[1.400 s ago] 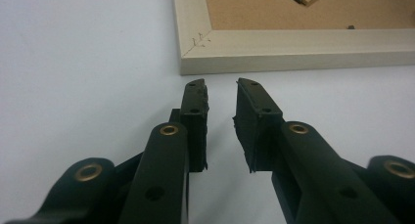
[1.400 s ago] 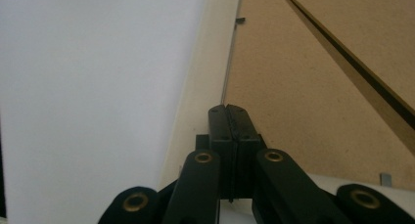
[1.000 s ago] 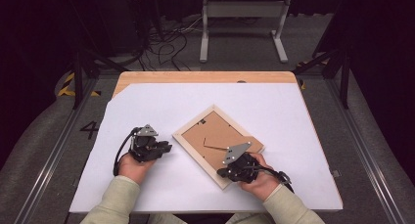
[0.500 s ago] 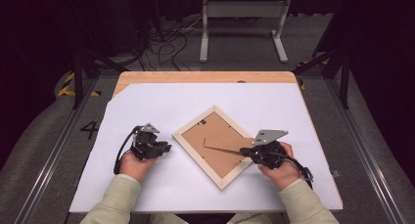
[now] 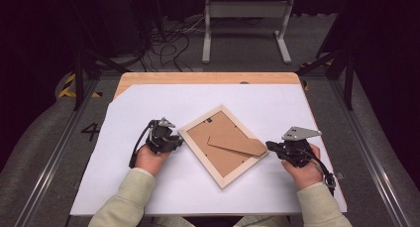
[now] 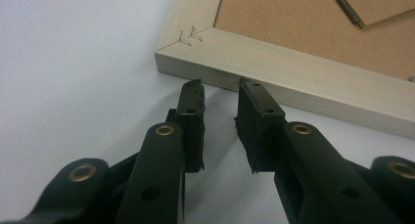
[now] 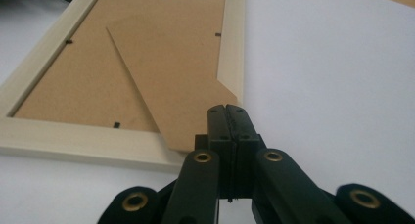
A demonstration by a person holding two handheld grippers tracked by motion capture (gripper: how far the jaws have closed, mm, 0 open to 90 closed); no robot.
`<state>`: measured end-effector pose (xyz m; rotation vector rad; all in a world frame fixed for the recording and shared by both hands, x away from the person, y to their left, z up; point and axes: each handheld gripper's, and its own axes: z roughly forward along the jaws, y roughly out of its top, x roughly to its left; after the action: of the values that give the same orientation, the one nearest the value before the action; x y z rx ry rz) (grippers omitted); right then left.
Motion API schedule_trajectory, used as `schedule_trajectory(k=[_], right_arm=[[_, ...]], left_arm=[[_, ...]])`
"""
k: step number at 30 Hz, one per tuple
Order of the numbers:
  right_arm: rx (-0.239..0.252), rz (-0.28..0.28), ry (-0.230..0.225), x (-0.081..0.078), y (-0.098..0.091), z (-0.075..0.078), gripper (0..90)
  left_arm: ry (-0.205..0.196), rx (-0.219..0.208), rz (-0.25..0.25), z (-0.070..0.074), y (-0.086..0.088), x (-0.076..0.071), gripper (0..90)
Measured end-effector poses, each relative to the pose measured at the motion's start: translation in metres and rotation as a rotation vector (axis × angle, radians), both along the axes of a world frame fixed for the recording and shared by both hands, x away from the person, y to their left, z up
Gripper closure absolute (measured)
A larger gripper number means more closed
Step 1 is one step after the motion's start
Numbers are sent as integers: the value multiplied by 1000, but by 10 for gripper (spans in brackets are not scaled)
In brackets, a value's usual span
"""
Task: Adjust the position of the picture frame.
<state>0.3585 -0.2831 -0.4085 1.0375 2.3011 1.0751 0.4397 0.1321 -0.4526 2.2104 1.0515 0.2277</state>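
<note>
A pale wooden picture frame (image 5: 200,159) lies face down and turned diamond-wise on the white sheet, brown backing up. Its cardboard stand leg (image 5: 237,145) is swung out to the right, over the frame's right corner. My right gripper (image 5: 270,146) is shut, its tips at the leg's end (image 7: 171,72); I cannot tell whether they touch it. My left gripper (image 5: 179,140) sits at the frame's left corner. In the left gripper view its jaws (image 6: 220,87) have just been opening, and they stand a little apart, right against the frame's edge (image 6: 303,77), with nothing between them.
The white sheet (image 5: 297,103) covers a wooden table whose bare edge (image 5: 198,78) shows at the back. Behind the table, a metal stand (image 5: 245,9) and loose cables (image 5: 168,38) lie on the floor. Bare sheet surrounds the frame on all sides.
My right gripper has moved right, off the frame's lower right edge, and the stand leg has swung out to the right with it. My left gripper has shifted slightly toward the frame's left corner.
</note>
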Motion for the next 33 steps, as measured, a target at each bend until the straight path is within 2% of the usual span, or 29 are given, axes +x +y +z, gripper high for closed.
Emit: schedule_trajectory(k=[4, 7, 9, 11, 14, 19, 23, 26, 30, 33], right_arm=[[-1, -31, 9, -2, -8, -3, 900], [-3, -48, 22, -2, -12, -6, 900], [-6, -56, 31, -1, -15, -9, 900], [-7, -63, 41, 1, -17, -11, 900], [-16, -75, 53, 6, -17, -18, 900], [-57, -66, 95, 17, -12, -33, 900], [-61, -66, 106, 21, -10, -36, 900], [-64, -43, 132, 23, -9, -37, 900], [-83, 31, 160, 18, -2, -35, 900], [-109, 85, 170, 9, 8, -34, 900]], left_arm=[[-40, 40, 23, 0, -13, 15, 683], [-49, 30, 35, 0, -21, 22, 663], [-60, 25, 39, 1, -20, 21, 654], [-67, 18, 52, 5, -15, 19, 654], [-67, -20, 71, 8, -3, 14, 652], [-60, -98, 63, 15, 18, 1, 633], [-62, -75, 54, 16, 29, -6, 627], [-50, -74, 69, 14, 33, -8, 626], [-57, -51, 61, 16, 36, -12, 621], [-56, -62, 65, 19, 39, -14, 615]])
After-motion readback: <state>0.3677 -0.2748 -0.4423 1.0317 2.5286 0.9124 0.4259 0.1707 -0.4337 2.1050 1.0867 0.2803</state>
